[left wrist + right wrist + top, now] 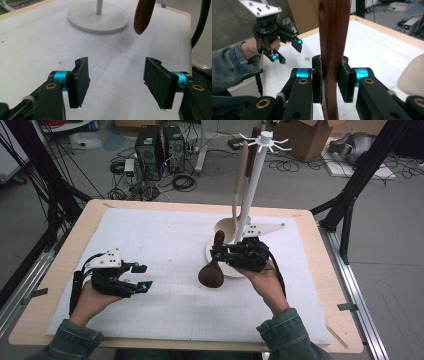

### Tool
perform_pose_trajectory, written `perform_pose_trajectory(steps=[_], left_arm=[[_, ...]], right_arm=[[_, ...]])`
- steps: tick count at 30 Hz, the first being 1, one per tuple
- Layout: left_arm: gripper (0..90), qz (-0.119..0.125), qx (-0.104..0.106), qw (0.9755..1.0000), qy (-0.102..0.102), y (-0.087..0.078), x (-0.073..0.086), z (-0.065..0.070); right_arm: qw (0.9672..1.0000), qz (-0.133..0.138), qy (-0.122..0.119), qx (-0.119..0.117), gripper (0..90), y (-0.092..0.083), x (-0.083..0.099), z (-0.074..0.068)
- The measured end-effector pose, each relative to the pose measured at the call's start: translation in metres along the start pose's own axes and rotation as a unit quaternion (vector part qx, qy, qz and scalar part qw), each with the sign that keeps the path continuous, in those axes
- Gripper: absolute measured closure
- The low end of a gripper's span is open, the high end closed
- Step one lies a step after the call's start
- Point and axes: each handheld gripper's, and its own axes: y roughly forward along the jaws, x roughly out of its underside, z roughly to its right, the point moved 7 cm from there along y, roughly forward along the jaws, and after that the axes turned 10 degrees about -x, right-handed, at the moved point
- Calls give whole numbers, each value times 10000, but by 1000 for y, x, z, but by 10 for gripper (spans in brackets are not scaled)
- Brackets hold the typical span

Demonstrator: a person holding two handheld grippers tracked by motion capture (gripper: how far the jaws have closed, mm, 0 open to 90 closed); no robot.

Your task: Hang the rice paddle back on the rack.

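A dark wooden spoon (pixel 214 265) is clamped by its handle between the jaws of the right gripper (pixel 218 254), its bowl hanging low over the white mat (pixel 165 250) just beside the round base (pixel 98 17) of the white utensil stand (pixel 252 185). A pale wooden spoon (pixel 235 205) is hung on that stand. The left gripper (pixel 142 277) is held apart from it near the tabletop's (pixel 75 235) left side, its jaws spread with nothing between them.
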Motion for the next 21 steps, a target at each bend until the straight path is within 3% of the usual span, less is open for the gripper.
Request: perform_pose_trajectory(steps=[21], left_arm=[[275,-4,-282,9996,-100,-9,4,-16]], right_arm=[[9994,46,-206,291,762,-36,-47,3]])
